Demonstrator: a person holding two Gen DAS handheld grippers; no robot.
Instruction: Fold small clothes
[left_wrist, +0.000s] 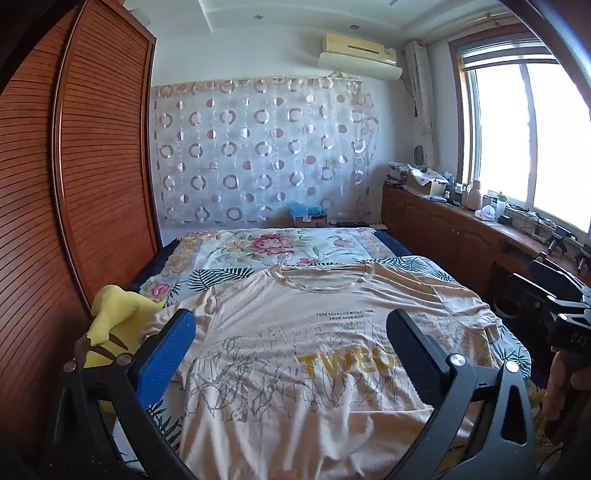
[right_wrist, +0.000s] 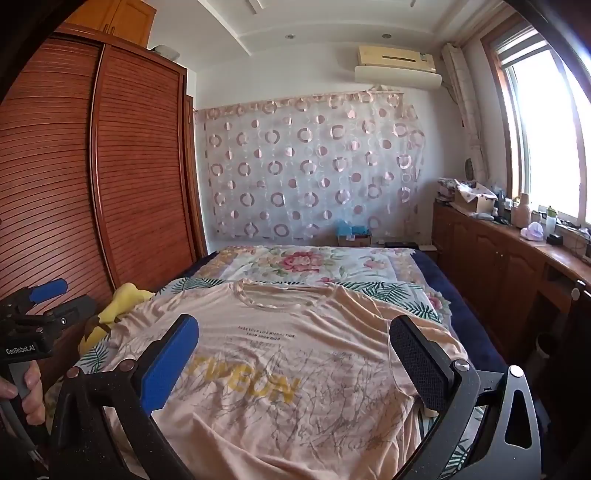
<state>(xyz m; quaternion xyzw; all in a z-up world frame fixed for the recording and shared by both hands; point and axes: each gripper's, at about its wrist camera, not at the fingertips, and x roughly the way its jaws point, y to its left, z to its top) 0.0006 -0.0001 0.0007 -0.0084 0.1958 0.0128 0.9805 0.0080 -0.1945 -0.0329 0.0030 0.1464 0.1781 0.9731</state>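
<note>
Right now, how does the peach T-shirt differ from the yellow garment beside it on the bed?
The peach T-shirt lies spread flat, front up, collar toward the far wall; the yellow garment sits bunched in a heap. The T-shirt carries printed text and a branch pattern; the yellow garment shows dark markings only. The T-shirt fills the middle of the bed, while the yellow garment sits at its edge by the wardrobe. Both are unfolded, and neither is held.
</note>
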